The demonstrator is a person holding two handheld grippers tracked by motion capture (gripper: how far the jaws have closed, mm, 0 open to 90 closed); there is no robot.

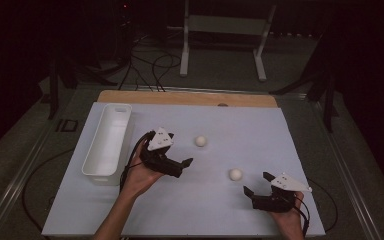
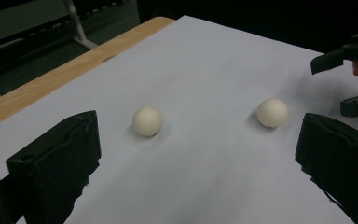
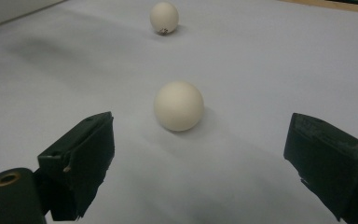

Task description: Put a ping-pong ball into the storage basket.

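I hold my left tool [image 1: 179, 152] released, its jaws spread wide above the white sheet [image 1: 260, 125] that covers the bench, and nothing sits between them. It points toward the 2 white balls. In the left gripper view the far ball [image 2: 147, 122] lies ahead between the jaw tips but well beyond them, and the near ball [image 2: 272, 112] rests to its right, just ahead of the right jaw.

My right tool [image 1: 259, 184] is released too, jaws wide apart, low over the sheet near the front right corner. In the right gripper view the near ball [image 3: 179, 106] sits on the sheet centred between my jaws, just beyond their tips and touching neither. The far ball [image 3: 164, 17] lies farther off in almost the same line.

From above, the near ball [image 1: 235, 174] rests just beside my right tool, and the far ball [image 1: 200, 141] lies near my left tool. A white bin [image 1: 106, 142] stands at the sheet's left edge, beside my left hand [image 1: 141, 175].
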